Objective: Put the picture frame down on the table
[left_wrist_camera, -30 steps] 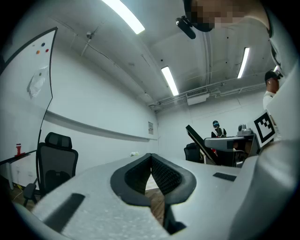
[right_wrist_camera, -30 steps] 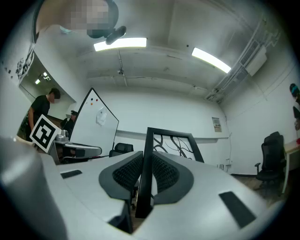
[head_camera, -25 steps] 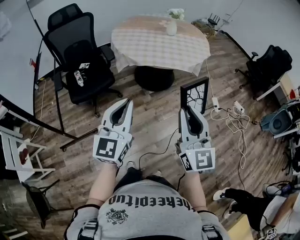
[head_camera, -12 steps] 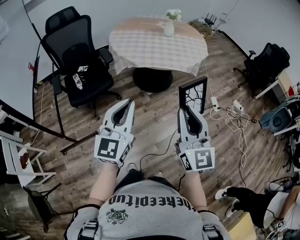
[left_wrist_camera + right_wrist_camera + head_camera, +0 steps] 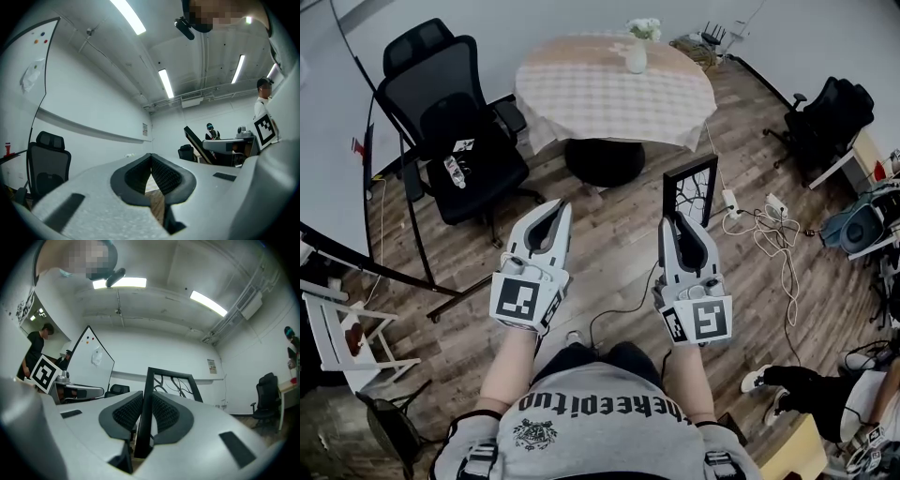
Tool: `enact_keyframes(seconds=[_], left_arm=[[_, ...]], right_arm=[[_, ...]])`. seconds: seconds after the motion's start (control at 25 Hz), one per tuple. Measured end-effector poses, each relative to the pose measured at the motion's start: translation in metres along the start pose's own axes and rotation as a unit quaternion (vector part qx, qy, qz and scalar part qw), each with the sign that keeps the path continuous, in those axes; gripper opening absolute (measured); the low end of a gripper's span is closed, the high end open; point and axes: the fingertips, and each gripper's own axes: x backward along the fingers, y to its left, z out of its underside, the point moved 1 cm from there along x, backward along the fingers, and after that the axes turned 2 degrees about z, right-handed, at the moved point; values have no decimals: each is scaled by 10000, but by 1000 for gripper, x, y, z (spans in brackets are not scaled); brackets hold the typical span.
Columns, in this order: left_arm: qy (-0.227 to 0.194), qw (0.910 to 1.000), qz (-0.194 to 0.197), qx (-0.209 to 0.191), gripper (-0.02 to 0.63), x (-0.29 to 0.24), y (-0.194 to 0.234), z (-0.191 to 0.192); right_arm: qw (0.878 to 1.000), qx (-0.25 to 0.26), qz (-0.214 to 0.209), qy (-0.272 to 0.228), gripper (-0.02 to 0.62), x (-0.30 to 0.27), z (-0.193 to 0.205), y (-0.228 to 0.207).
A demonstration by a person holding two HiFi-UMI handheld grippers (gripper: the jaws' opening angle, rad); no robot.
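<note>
A black picture frame (image 5: 690,189) with a branch drawing stands upright over the wooden floor, its lower edge clamped in my right gripper (image 5: 675,223). In the right gripper view the frame (image 5: 174,382) rises between the ribbed pads (image 5: 125,411), and the gripper (image 5: 146,405) is shut on its left bar. My left gripper (image 5: 555,208) is level with it on the left, shut, its pad tips touching (image 5: 151,156) with nothing held. The round table (image 5: 600,94) with a checked cloth stands ahead, beyond both grippers. In the left gripper view the frame (image 5: 195,142) shows as a dark slanted bar.
A white vase with flowers (image 5: 637,52) stands on the table's far side. A black office chair (image 5: 455,117) is to the left of the table. Cables and a power strip (image 5: 764,220) lie on the floor at right, near another black chair (image 5: 825,117). A white chair (image 5: 342,328) stands at far left.
Both grippers keep the same pose, and the frame stays upright in the right one. The floor and the furniture have shifted slightly in the view.
</note>
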Motion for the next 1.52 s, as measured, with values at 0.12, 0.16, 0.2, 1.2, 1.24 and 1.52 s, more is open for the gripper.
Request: enact_keyframes(seconds=[0.12, 0.16, 0.2, 1.2, 1.24, 1.52], left_arm=[[-3, 10000, 72, 27, 15, 0, 10, 3], [-1, 10000, 90, 39, 15, -2, 12, 4], [4, 9999, 109, 56, 15, -4, 14, 6], [-125, 9987, -490, -52, 15, -177, -32, 27], [-136, 9985, -530, -43, 15, -183, -36, 28], [-74, 9974, -714, -67, 15, -212, -51, 34]], right_arm=[[10000, 5, 74, -23, 66, -6, 2, 8], [10000, 6, 88, -27, 66, -8, 2, 9], [10000, 5, 97, -25, 66, -10, 3, 9], [9982, -37, -574, -139, 66, -88, 28, -164], [9980, -44, -612, -136, 66, -88, 30, -172], [9963, -138, -839, -123, 66, -102, 39, -204]])
